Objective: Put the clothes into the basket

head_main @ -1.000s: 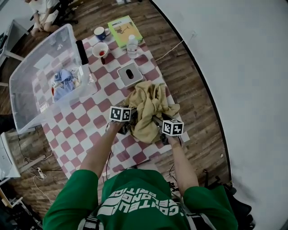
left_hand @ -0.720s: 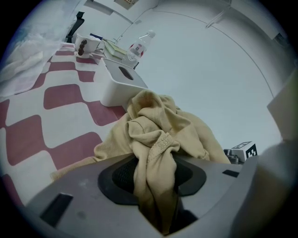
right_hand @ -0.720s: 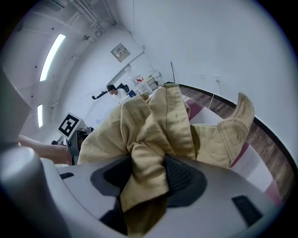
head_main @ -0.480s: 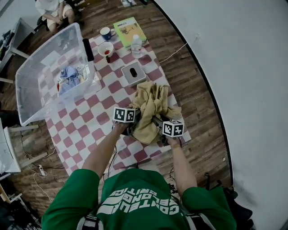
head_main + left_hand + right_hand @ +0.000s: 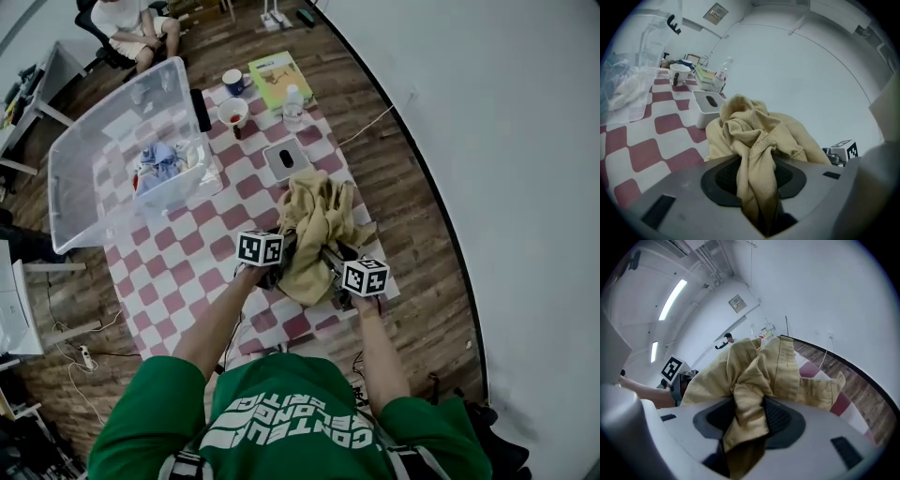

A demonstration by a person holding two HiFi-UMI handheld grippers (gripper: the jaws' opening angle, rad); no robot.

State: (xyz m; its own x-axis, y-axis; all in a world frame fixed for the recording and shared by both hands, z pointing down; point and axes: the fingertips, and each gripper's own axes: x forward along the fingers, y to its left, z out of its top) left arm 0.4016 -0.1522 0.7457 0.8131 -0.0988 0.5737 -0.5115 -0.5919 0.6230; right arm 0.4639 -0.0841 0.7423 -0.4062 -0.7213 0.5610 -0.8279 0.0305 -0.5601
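Head view alone: the whole red-checked table (image 5: 187,267). The clear basket (image 5: 70,192) sits at its far left with a blue garment (image 5: 159,167) inside, and a seated person (image 5: 131,23) is beyond it.
Left gripper view alone: a close look past the cloth at a white box (image 5: 705,105), a bottle (image 5: 721,75) and a cup (image 5: 678,72).
Right gripper view alone: ceiling lights (image 5: 672,298) overhead and wood floor (image 5: 855,376) off to the right.
Yellow garment (image 5: 314,220): bunched by the table's near right edge, well apart from the basket, gripped at its near end from both sides.
Left gripper (image 5: 759,173): the jaws have just been closing and now stand narrow. Their pads pinch a hemmed fold of the yellow garment.
Right gripper (image 5: 745,423): the jaws have also just been closing. They are clamped on another bunch of the same cloth, which fills the gap.
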